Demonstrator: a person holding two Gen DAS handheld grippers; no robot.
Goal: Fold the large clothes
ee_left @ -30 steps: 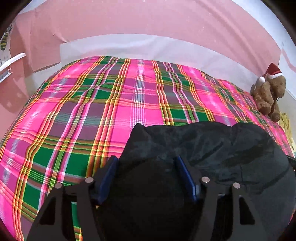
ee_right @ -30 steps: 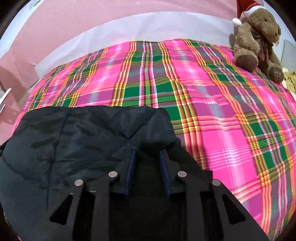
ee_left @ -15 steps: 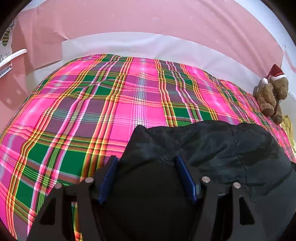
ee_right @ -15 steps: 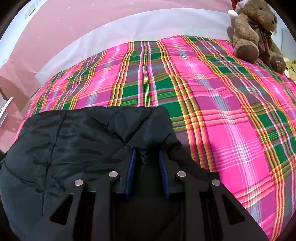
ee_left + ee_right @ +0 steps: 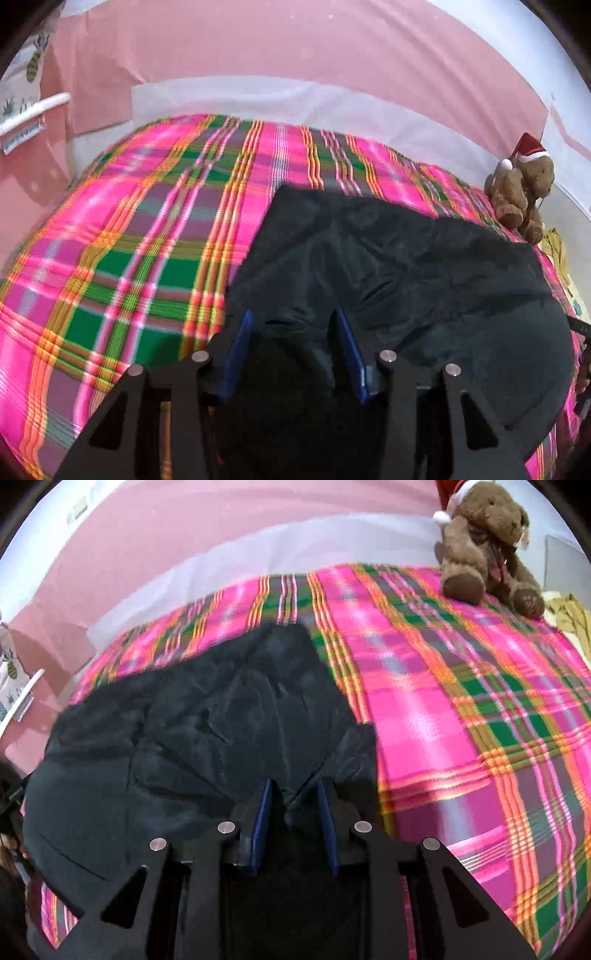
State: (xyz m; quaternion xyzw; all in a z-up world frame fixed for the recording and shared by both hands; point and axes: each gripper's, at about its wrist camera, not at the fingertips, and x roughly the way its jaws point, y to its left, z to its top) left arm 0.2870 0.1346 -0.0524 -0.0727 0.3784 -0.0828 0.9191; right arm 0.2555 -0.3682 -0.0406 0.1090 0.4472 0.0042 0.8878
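Observation:
A large black padded garment [image 5: 406,266] lies spread over a pink and green plaid bed cover [image 5: 140,229]. It also shows in the right wrist view [image 5: 207,723]. My left gripper [image 5: 291,325] is shut on a bunch of the black fabric at the garment's left near corner. My right gripper [image 5: 293,794] is shut on the fabric at its right near corner. The fabric fills the gap between both pairs of blue pads. The garment's near part is hidden under the grippers.
A brown teddy bear with a red hat [image 5: 522,192] sits at the bed's far right corner, also in the right wrist view [image 5: 484,542]. A pink wall [image 5: 295,48] stands behind the bed. Yellowish cloth [image 5: 569,616] lies beside the bear.
Both grippers have moved forward over the bed with the black garment. The garment's far edge now reaches much farther up the plaid cover. The left gripper's pads have closed in on the fabric.

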